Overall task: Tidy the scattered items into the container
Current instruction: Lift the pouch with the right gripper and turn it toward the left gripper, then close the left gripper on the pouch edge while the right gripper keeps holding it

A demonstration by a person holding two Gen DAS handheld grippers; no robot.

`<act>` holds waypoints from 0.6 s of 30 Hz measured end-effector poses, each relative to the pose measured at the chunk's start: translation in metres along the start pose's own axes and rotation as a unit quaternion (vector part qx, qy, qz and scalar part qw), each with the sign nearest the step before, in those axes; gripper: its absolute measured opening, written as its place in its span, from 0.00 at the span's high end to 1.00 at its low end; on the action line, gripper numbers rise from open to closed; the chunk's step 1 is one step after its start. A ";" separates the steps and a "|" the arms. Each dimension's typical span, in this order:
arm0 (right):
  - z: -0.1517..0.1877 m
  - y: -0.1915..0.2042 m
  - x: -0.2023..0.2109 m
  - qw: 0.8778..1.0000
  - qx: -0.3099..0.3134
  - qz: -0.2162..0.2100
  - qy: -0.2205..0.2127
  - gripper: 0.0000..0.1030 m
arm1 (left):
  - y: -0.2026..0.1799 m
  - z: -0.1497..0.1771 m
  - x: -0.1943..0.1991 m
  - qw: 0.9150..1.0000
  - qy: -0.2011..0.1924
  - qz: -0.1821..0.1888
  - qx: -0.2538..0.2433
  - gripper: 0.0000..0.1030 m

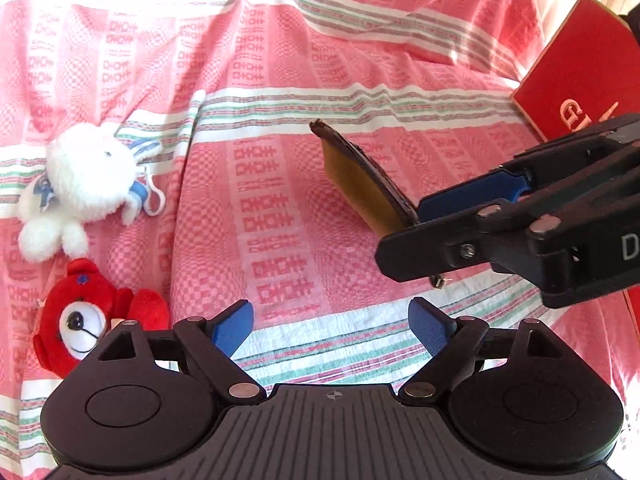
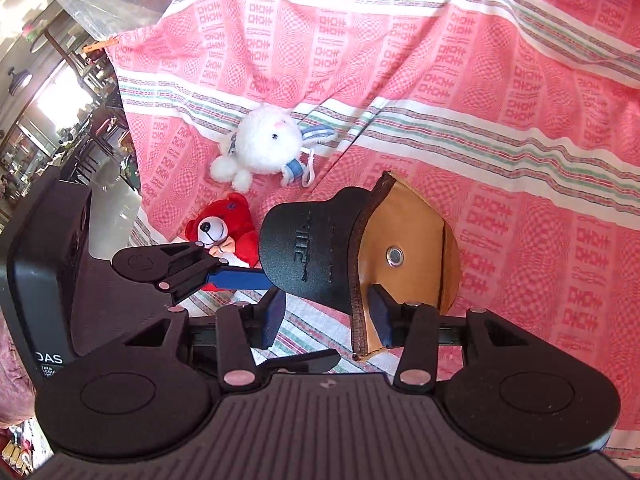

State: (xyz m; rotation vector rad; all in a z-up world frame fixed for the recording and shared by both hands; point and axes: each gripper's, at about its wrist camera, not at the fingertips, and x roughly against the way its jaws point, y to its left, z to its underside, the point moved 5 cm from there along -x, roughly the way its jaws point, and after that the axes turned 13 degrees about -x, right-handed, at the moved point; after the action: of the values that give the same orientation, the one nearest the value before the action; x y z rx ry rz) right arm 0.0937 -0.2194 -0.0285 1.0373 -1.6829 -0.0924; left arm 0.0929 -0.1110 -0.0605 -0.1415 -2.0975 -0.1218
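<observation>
Leather, brown outside and tan within, makes up the pouch [image 2: 404, 256] now carried in the right hand-held gripper [image 2: 328, 320]; its blue pads are seen half closed on the pouch's stitched lower edge, one pad against the tan lining and one outside; the flap with its metal snap is seen opened. In the left wrist view the pouch [image 1: 360, 184] is held clear above the pink patterned cloth [image 1: 280, 80], its long axis running away from the right hand-held gripper [image 1: 420, 220] toward the upper left. A red box [image 1: 576, 76], judged to be the container, is seen at the right edge, just behind the right hand-held gripper and on its far side from the pouch; the right hand is therefore the nearer one, and the pouch would have to be swung back toward the box. The left hand-held gripper [image 1: 332, 328] is held wide open with nothing between its pads. Further left, a white plush rabbit [image 1: 88, 184] and a red plush bear [image 1: 92, 316] are left lying on the cloth, close together.
</observation>
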 end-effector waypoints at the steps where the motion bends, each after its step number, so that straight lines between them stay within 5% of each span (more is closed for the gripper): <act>1: 0.002 0.000 0.000 1.000 -0.003 0.004 -0.002 0.48 | 0.004 0.002 -0.001 1.000 -0.001 -0.003 0.009 0.11; 5: 0.007 -0.004 0.002 1.000 -0.022 0.005 -0.001 0.43 | 0.010 0.000 0.000 0.999 -0.019 0.005 0.036 0.11; 11: 0.008 -0.014 0.022 0.999 -0.047 -0.006 -0.022 0.34 | -0.002 -0.008 0.015 0.998 -0.055 0.033 0.014 0.10; 18: 0.008 -0.047 0.033 0.996 -0.067 0.048 -0.033 0.32 | -0.002 -0.013 0.004 0.998 -0.045 0.039 0.020 0.10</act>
State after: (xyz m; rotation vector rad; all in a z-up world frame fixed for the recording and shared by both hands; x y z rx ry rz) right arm 0.1134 -0.2733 -0.0323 0.8599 -1.7583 -0.1756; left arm 0.1013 -0.1144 -0.0508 -0.2076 -2.1786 -0.0264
